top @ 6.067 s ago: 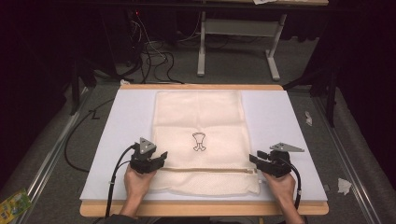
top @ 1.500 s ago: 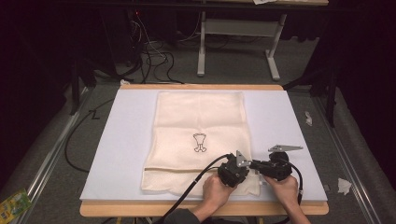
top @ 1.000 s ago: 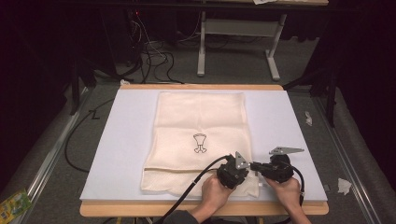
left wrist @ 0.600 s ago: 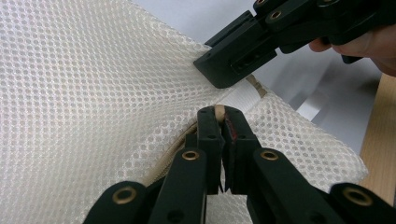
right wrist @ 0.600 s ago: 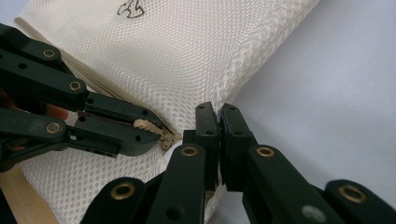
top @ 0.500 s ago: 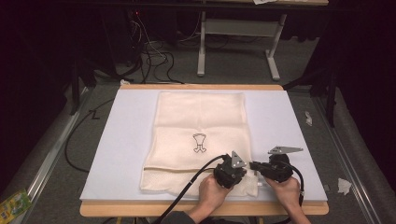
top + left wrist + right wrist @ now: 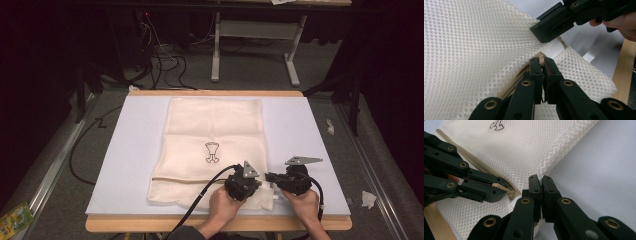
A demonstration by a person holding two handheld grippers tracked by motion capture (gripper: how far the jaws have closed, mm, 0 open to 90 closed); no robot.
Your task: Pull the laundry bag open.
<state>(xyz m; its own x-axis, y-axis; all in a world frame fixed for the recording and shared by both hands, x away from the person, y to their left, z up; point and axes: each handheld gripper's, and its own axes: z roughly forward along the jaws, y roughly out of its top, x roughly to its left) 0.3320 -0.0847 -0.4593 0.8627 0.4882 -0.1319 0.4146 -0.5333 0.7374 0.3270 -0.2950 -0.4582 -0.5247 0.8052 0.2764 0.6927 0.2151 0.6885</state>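
A cream mesh bag with a small dark emblem lies flat on the white board. Its tan zipper runs across the near end. My left gripper sits at the zipper's right end, shut on the tan zipper pull. My right gripper faces it from the right, almost tip to tip, shut on the bag's corner by a white tab. In the right gripper view my right gripper is closed at the mesh edge, with the left gripper just to its left.
The board rests on a wooden table whose front edge lies just behind the hands. On the floor are cables, a metal table frame, paper scraps at the right and a green packet at the bottom left.
Since six seconds ago my left gripper has travelled along the zipper from the bag's left side to its right end. In the last second it has eased slightly left. The right gripper has stayed put.
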